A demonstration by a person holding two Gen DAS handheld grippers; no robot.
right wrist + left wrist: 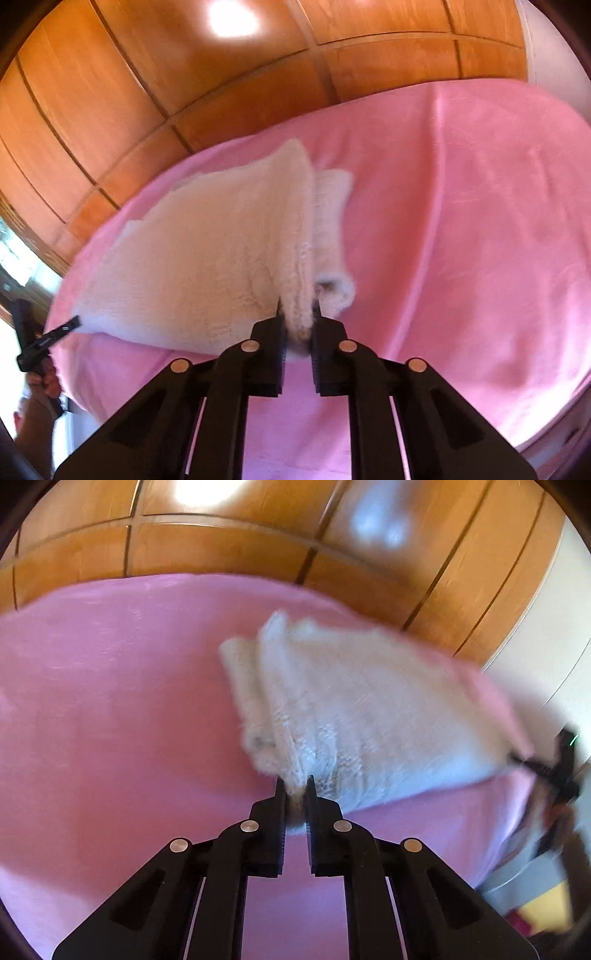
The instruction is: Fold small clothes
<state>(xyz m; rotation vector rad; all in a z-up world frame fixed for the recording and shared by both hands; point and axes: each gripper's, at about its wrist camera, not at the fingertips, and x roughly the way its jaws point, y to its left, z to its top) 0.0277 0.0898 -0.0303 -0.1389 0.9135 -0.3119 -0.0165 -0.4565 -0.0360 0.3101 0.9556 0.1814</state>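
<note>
From the left wrist camera, the left gripper (295,786) has its black jaws drawn close together on a bunched edge of a fluffy white knitted garment (354,716), the fabric pinched between the pads. The garment hangs from that pinch and spreads away over a pink bedspread (110,701), with a ribbed sleeve or cuff folded along its left side. At the far right edge the right gripper (532,762) shows dark and blurred at the garment's other corner. Wooden wardrobe panels (221,546) stand behind the bed. From the right wrist camera, the right gripper (298,314) is likewise nearly closed, clamping a thick fold of the same white garment (207,258), which stretches leftward above the pink bedspread (461,221); a cuff curls just beside the right jaw. At the lower left the left gripper (72,323) grips the far corner, and a hand (46,380) holds its handle. The wooden panels (110,92) fill the background.
</note>
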